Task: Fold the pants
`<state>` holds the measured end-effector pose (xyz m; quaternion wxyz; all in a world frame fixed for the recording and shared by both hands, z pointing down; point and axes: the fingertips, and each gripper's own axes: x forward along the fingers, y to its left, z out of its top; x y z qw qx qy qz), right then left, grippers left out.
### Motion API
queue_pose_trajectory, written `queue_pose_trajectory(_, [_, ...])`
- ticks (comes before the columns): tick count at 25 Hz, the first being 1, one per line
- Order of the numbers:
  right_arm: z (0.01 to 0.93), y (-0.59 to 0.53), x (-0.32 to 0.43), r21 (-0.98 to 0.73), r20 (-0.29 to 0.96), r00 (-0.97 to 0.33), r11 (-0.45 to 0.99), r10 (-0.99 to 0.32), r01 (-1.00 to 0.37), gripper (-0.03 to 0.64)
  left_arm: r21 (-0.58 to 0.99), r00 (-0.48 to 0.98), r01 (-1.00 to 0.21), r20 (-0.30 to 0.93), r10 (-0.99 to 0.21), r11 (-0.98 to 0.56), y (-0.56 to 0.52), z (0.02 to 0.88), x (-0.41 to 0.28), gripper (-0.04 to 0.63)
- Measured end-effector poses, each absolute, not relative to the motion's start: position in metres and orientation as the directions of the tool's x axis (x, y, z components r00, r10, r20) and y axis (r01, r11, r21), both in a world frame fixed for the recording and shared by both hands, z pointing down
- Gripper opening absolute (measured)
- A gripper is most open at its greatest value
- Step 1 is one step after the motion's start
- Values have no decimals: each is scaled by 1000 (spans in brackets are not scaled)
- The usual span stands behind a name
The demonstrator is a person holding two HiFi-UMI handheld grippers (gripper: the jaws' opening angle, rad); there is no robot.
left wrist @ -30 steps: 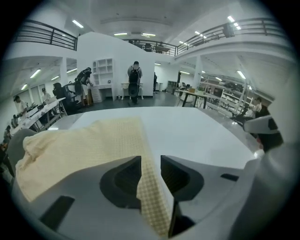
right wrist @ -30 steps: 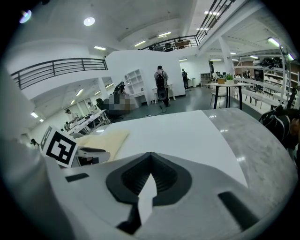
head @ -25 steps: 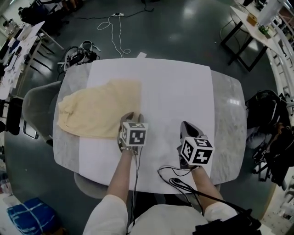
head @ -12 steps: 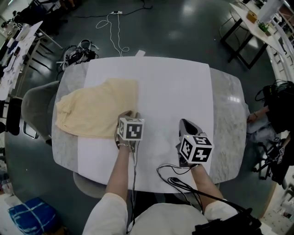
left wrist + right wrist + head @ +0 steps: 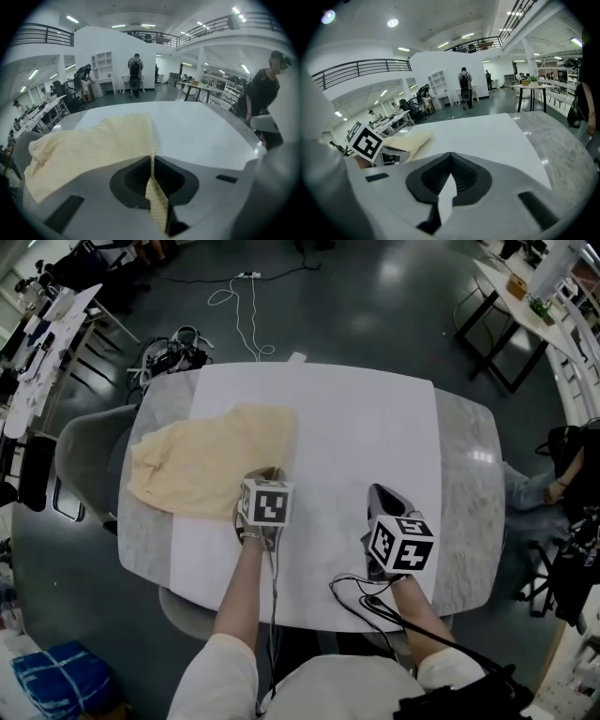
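Note:
The pale yellow pants [image 5: 211, 460] lie spread on the left half of the white-covered table [image 5: 366, 418]. My left gripper [image 5: 267, 474] is at their near right corner. In the left gripper view its jaws are closing, and a strip of the yellow fabric [image 5: 154, 197] is pinched between the tips of the left gripper [image 5: 152, 157]. The rest of the pants [image 5: 93, 145] stretches away to the left. My right gripper [image 5: 378, 491] hovers over bare table to the right, apart from the cloth. The right gripper [image 5: 451, 154] has its jaws together on nothing.
A grey chair [image 5: 80, 451] stands at the table's left and another under the near edge. Cables [image 5: 239, 310] lie on the floor beyond the table. A black-legged desk [image 5: 511, 315] is at the far right. A black cord [image 5: 361, 592] loops over the table's near edge.
My left gripper has edged a little left and forward to the pants' near right corner. The right gripper has stayed put. The head view has shifted slightly.

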<state>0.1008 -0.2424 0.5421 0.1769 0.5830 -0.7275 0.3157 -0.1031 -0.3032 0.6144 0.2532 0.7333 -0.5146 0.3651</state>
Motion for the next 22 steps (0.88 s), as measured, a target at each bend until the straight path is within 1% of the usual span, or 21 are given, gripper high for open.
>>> queue_pose_trajectory(6, [523, -247, 53, -250, 605, -293, 173, -741, -953, -8, 11, 209, -948, 776, -595, -319, -302, 577, -157, 26])
queue_pose_trajectory(17, [493, -254, -59, -227, 577, -343, 258, -741, -939, -8, 14, 179, -967, 750, -637, -255, -300, 528, -298, 26])
queue_pose_trajectory(22, [488, -259, -106, -219, 572, -363, 290, -735, -932, -8, 79, 197, -974, 753, -627, -211, -296, 516, -353, 26])
